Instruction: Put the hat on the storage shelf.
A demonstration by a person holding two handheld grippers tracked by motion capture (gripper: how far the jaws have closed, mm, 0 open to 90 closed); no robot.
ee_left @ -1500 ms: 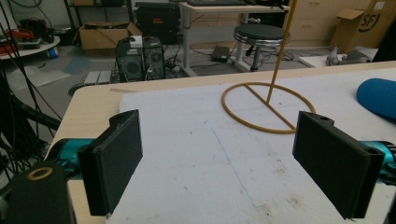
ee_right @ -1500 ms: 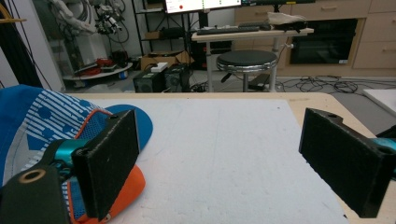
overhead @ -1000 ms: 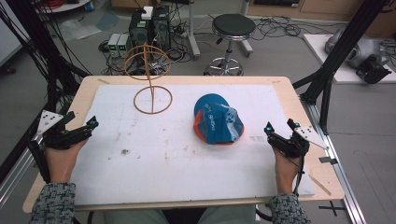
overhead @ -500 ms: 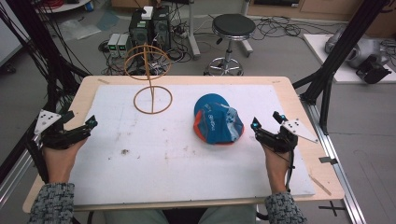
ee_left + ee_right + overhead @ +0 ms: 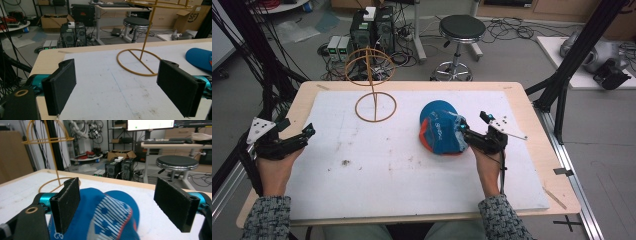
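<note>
Blue fabric cap with red-white stripes now has my right gripper at its side, where a second ago it waited well apart. Its jaws, apart, have just been closing a little around the cap's edge, so I judge the grasp comes next. My left gripper, jaws apart on nothing, rests far from the cap.

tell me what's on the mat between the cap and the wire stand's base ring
Nothing: in the high view the white mat is bare between the blue cap and the stand's base ring.
</note>
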